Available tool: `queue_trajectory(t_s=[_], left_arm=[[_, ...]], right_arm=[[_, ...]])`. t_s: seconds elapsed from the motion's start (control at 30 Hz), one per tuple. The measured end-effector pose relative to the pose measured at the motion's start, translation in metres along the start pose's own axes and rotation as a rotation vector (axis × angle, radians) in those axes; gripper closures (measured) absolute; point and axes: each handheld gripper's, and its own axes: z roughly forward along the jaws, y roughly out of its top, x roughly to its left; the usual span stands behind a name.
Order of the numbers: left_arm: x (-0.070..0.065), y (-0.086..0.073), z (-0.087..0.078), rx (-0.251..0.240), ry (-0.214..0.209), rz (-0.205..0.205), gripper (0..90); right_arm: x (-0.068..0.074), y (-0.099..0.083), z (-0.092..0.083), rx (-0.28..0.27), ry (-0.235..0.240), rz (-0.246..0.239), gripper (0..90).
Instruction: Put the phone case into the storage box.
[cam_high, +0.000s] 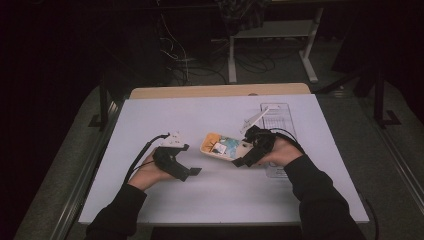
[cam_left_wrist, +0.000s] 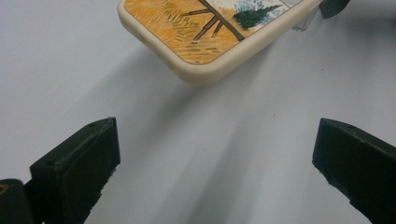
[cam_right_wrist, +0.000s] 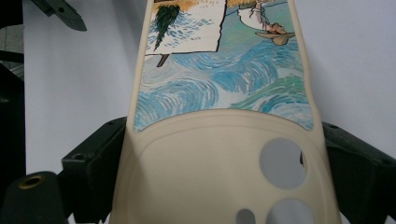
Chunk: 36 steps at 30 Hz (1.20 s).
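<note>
A cream phone case (cam_high: 222, 146) printed with a blue and orange painting lies mid-table, camera cutouts toward the right hand. My right gripper (cam_high: 245, 151) is shut on the cutout end of the case (cam_right_wrist: 219, 116), one black jaw on each long side. In the left gripper view the orange corner of the case (cam_left_wrist: 210, 32) hangs slightly above the white surface and casts a shadow. My left gripper (cam_left_wrist: 215, 163) stands open just short of that corner, nothing between its jaws. In the high view the left gripper (cam_high: 192, 160) sits left of the case.
A clear plastic package (cam_high: 277, 117) lies flat behind and under the right hand. The white sheet (cam_high: 210, 195) covers the table, with a wooden edge (cam_high: 220, 91) at the back. Desk legs and cables (cam_high: 235, 60) stand on the floor beyond.
</note>
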Motion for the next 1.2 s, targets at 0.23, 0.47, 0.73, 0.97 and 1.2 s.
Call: queue_trajectory(t_s=[0.23, 0.47, 0.73, 0.97, 1.2], left_arm=[[-0.003, 0.001, 0.001, 0.010, 0.033, 0.058, 0.4], [-0.008, 0.002, 0.001, 0.016, 0.058, 0.090, 0.4], [-0.010, 0.002, 0.001, 0.024, 0.077, 0.145, 0.4], [-0.014, 0.003, 0.001, 0.009, 0.091, 0.173, 0.4], [-0.015, 0.003, 0.000, 0.010, 0.112, 0.204, 0.4]], right_arm=[[0.000, 0.000, -0.001, -0.005, 0.004, 0.003, 9.5], [0.000, 0.000, -0.001, -0.009, 0.005, 0.005, 9.5], [0.000, 0.000, -0.001, -0.008, 0.003, 0.004, 9.4], [0.000, 0.001, -0.001, -0.011, 0.003, 0.002, 9.4], [0.000, 0.001, -0.001, -0.012, 0.001, 0.001, 9.4]])
